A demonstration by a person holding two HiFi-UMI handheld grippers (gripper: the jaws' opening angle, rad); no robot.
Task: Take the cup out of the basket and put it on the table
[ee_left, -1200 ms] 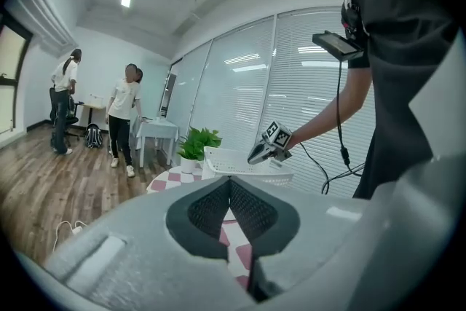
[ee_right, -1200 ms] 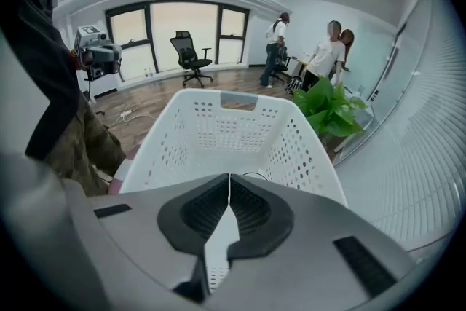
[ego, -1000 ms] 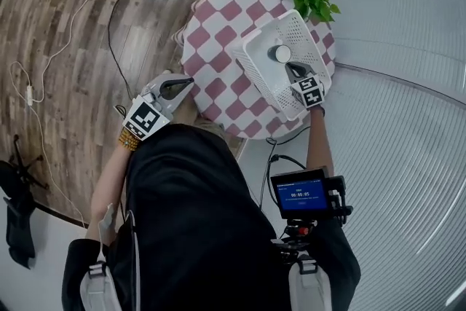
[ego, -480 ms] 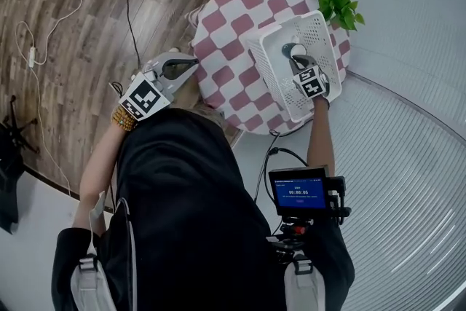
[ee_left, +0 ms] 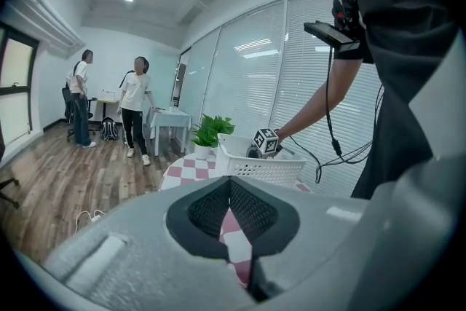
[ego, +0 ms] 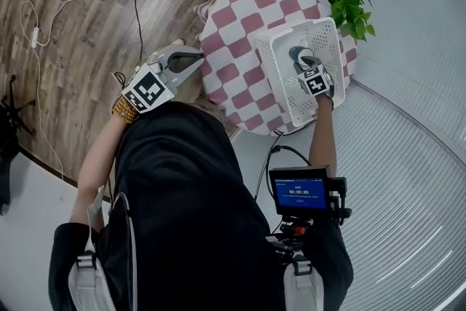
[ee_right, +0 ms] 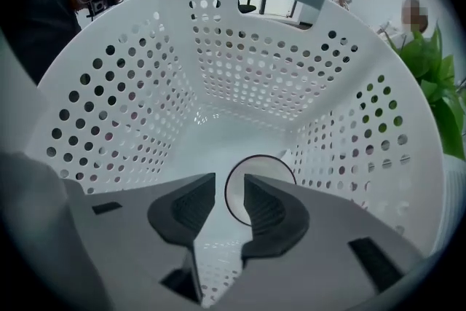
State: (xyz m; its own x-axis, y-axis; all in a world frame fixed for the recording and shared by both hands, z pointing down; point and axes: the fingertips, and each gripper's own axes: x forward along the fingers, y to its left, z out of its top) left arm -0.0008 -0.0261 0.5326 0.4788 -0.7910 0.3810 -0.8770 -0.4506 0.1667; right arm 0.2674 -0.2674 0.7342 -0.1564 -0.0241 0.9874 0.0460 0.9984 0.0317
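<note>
One white perforated basket (ego: 271,75) sits on one checkered tabletop (ego: 244,11), with one cup (ee_right: 234,193) inside it, one potted plant (ego: 349,4) beside it and two people (ee_left: 136,98) well beyond it.

the person wears a plain black top (ego: 189,200) with short sleeves. a bracelet (ego: 124,113) of amber-brown beads circles the left wrist. pale grey straps (ego: 89,277) with dark buckles lie over both shoulders. a thin white cable (ego: 102,211) runs along the left arm. on the right side of the chest sits a black mount carrying a small screen (ego: 300,193), lit blue with white digits, with a black cable (ego: 260,182) looping beside it.
</note>
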